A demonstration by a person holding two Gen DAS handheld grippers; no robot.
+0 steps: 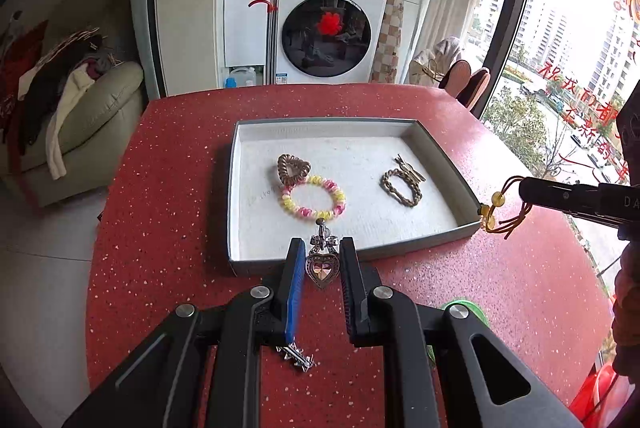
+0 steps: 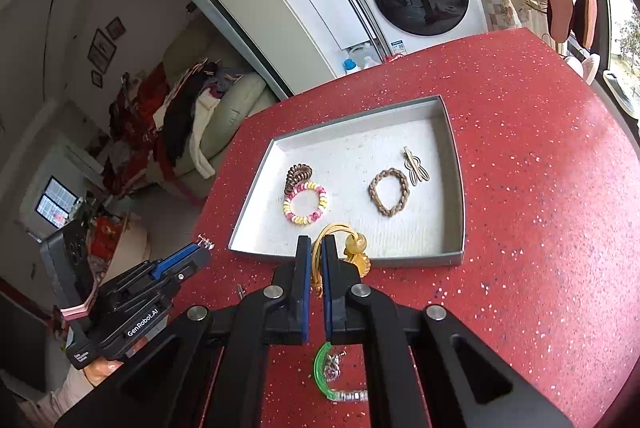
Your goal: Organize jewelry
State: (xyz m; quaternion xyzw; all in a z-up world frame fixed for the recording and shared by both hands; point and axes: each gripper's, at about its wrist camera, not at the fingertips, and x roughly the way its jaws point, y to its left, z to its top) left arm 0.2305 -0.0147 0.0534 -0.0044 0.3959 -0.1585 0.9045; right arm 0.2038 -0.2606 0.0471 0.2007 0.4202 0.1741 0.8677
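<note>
A grey tray (image 1: 352,255) with a white lining sits on the red table. In it lie a pink-yellow bead bracelet (image 1: 313,197), a brown heart clip (image 1: 293,168), a brown braided bracelet (image 1: 401,187) and a small hairpin (image 1: 410,166). My left gripper (image 1: 320,248) holds a silver heart pendant (image 1: 321,266) between its fingers at the tray's near edge. My right gripper (image 2: 316,248) is shut on a yellow cord bracelet with amber beads (image 2: 354,248), just before the tray's near rim (image 2: 344,260); it shows in the left view (image 1: 496,208) at the tray's right corner.
A silver star-shaped piece (image 1: 298,357) lies on the table under my left gripper. A green bangle (image 2: 324,372) with small silver pieces lies under my right gripper. A washing machine (image 1: 328,28) stands beyond the table, a sofa (image 1: 80,116) at left.
</note>
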